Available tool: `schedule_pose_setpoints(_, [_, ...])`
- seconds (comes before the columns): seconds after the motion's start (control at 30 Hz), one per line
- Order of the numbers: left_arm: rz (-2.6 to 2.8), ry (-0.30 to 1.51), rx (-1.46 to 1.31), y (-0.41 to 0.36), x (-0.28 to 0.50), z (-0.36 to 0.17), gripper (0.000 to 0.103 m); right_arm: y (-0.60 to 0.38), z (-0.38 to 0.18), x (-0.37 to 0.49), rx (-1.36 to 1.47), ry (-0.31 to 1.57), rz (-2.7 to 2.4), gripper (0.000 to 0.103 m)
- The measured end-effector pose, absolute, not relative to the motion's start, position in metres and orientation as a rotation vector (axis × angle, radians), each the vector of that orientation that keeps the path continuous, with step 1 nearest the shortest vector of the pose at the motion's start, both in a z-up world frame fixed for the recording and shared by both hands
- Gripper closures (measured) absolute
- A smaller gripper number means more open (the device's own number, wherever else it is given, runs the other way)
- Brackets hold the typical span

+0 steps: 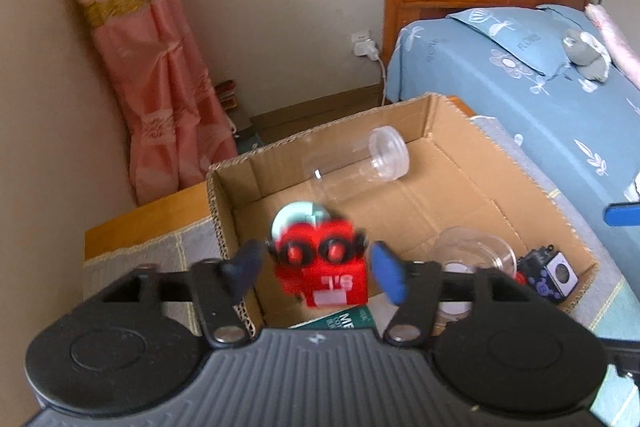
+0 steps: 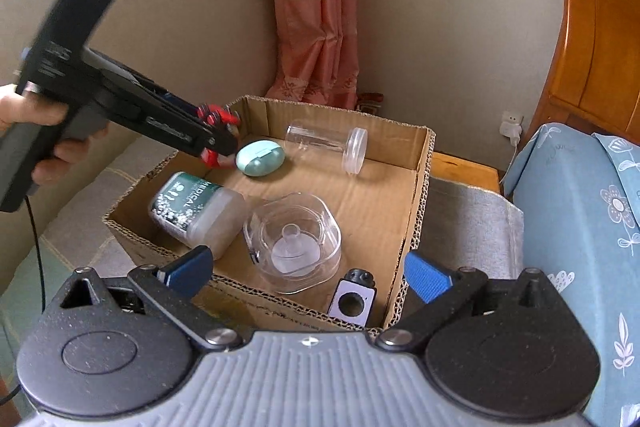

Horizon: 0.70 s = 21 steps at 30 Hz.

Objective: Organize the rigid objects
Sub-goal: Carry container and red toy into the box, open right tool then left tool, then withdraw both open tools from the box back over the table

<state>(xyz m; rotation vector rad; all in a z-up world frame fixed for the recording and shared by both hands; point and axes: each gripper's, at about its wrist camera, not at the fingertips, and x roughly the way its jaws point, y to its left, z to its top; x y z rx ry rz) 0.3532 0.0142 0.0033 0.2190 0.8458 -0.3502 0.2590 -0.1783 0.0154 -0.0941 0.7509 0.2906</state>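
Note:
A red toy robot (image 1: 320, 267), blurred, sits between the blue pads of my left gripper (image 1: 315, 271), with a small gap on each side. It is above the near left corner of an open cardboard box (image 1: 320, 131). In the right wrist view the left gripper (image 2: 218, 143) reaches over the box's far left rim with the red toy (image 2: 218, 117) at its tip. My right gripper (image 2: 309, 271) stands wide open over the box's near edge (image 2: 280, 311), with nothing between its fingers.
Inside the box lie a clear jar (image 2: 328, 145), a mint oval case (image 2: 260, 157), a green medical bottle (image 2: 196, 211), a clear square container (image 2: 294, 243) and a small black-and-white camera toy (image 2: 354, 301). A blue bed (image 2: 580, 207) flanks the right; a curtain (image 2: 316, 27) hangs behind.

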Motion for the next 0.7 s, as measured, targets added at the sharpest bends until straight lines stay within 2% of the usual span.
schedule_pose_setpoints(0.03, [-0.341, 0.843, 0.214, 0.016, 0.351, 0.003, 0.020, -0.178, 0.017, 0.257, -0.093, 0.752, 0.293, 0.000])
schedule_pose_setpoints(0.23, [-0.337, 0.810, 0.202, 0.024, 0.331, 0.012, 0.008, -0.172, 0.022, 0.245, -0.107, 0.747, 0.300, 0.000])
schedule_pose_setpoints(0.7, [-0.346, 0.754, 0.180, 0.036, 0.259, 0.039, 0.004, -0.160, 0.032, 0.191, -0.067, 0.719, 0.294, 0.000])
